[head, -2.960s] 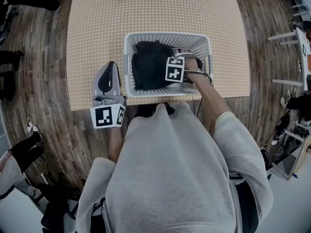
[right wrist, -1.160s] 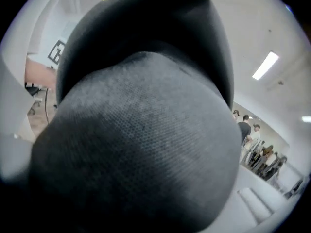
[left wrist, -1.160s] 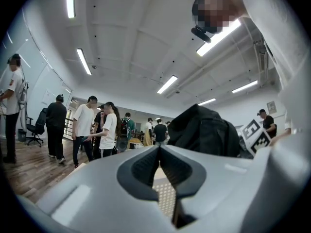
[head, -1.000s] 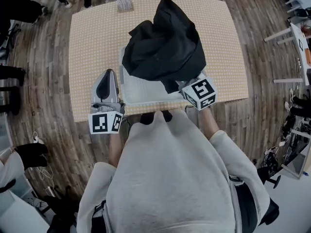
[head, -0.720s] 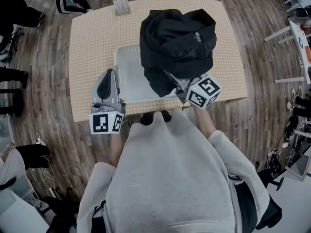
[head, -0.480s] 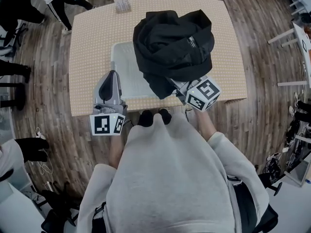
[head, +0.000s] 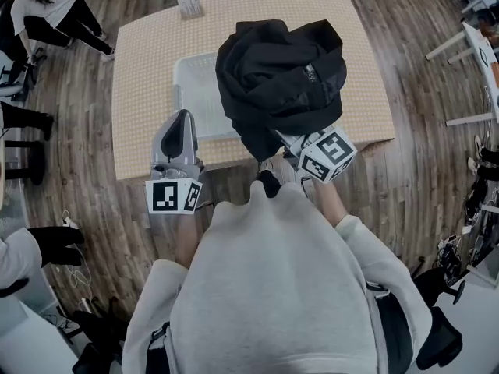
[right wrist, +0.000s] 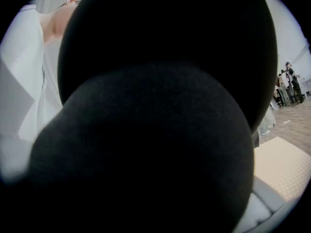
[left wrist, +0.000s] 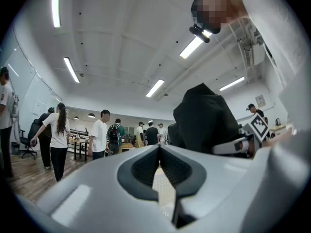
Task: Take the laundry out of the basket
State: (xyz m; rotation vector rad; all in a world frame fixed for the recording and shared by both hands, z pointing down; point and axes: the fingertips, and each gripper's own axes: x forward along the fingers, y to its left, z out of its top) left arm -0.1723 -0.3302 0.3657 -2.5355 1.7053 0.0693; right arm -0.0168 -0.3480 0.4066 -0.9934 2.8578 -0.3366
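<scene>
Table (head: 140, 76): beige, dotted top. Small flat item (head: 189, 5): lay at table's far edge. Plank floor (head: 86, 201): ran all round table. Bystanders (head: 47, 22): stood left of table. White furniture legs (head: 460, 45): stood right of table.

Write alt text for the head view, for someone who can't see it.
The right gripper holds a bunched black garment above a white basket on a beige table. The left gripper hovers over the table's near edge, jaws together and empty. The person's grey top fills the foreground.

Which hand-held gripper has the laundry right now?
The right hand-held gripper: it grips the bunched black garment. The left hand-held gripper is shut on nothing.
</scene>
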